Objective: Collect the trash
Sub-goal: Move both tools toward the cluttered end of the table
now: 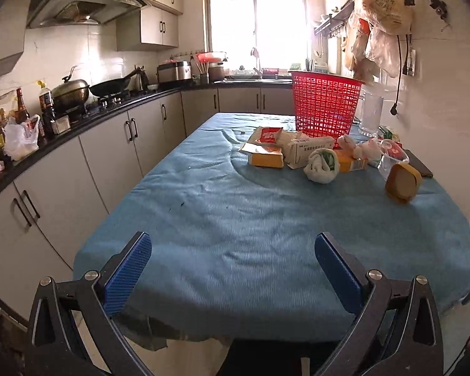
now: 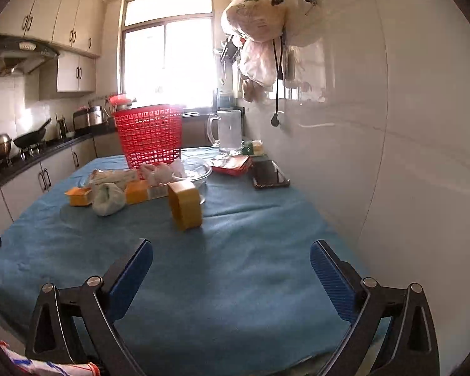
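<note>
A red mesh basket [image 1: 326,106] stands at the far end of the blue-covered table [image 1: 222,219]; it also shows in the right wrist view [image 2: 150,134]. In front of it lies a heap of trash: orange cartons [image 1: 266,158], a white box [image 1: 310,150], a crumpled white wad [image 1: 322,167] [image 2: 108,199], pink tissue [image 2: 158,172], a clear plastic cup [image 1: 391,156] and a yellow-brown box [image 1: 402,183] [image 2: 185,205]. My left gripper [image 1: 233,250] is open and empty over the near table edge. My right gripper [image 2: 232,257] is open and empty, short of the yellow-brown box.
A glass mug [image 2: 228,131], red packets [image 2: 233,164] and a dark phone [image 2: 269,174] lie by the white wall on the right. A kitchen counter [image 1: 78,122] with wok, pots and bottles runs along the left. Plastic bags [image 2: 257,40] hang overhead.
</note>
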### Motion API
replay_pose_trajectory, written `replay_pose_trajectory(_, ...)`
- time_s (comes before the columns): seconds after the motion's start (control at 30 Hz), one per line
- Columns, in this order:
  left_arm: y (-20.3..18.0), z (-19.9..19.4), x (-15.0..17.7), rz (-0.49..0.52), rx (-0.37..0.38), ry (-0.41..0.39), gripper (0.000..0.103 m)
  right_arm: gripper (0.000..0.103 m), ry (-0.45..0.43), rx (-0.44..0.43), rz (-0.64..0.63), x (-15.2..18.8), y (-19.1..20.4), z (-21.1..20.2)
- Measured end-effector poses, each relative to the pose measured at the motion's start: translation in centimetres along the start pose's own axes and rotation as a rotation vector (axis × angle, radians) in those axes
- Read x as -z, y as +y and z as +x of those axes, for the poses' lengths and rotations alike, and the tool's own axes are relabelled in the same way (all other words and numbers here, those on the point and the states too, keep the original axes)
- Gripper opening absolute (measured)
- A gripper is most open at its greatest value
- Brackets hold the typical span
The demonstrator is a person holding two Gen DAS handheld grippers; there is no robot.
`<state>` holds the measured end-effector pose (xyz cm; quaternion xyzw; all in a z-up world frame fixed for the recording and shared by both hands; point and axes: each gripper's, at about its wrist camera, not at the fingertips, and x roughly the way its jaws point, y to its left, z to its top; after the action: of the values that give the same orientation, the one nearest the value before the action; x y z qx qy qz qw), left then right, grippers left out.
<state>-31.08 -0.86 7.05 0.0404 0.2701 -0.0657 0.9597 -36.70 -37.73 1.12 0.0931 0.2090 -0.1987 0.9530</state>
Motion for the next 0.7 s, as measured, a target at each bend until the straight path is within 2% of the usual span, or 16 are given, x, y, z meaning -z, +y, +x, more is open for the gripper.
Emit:
replay_pose_trajectory(0.13, -0.3, -0.6, 1.2, 0.003, -0.005, -0.019, 0.103, 0.102, -0.037, -0.011, 0.002, 0.5, 0.7, -1.0)
replay_pose_trajectory(0.37, -0.5, -0.2, 2.0, 0.003, -0.008, -0.003, 0.103, 0.102, -0.091, -0.036, -0.008, 1.2, 2.1, -2.6)
replay_pose_trajectory(0.7, -0.9, 0.9, 2.3, 0.020, -0.008, 0.032, 0.103, 0.102, -0.044, -0.037, -0.015, 1.9, 2.4, -1.5)
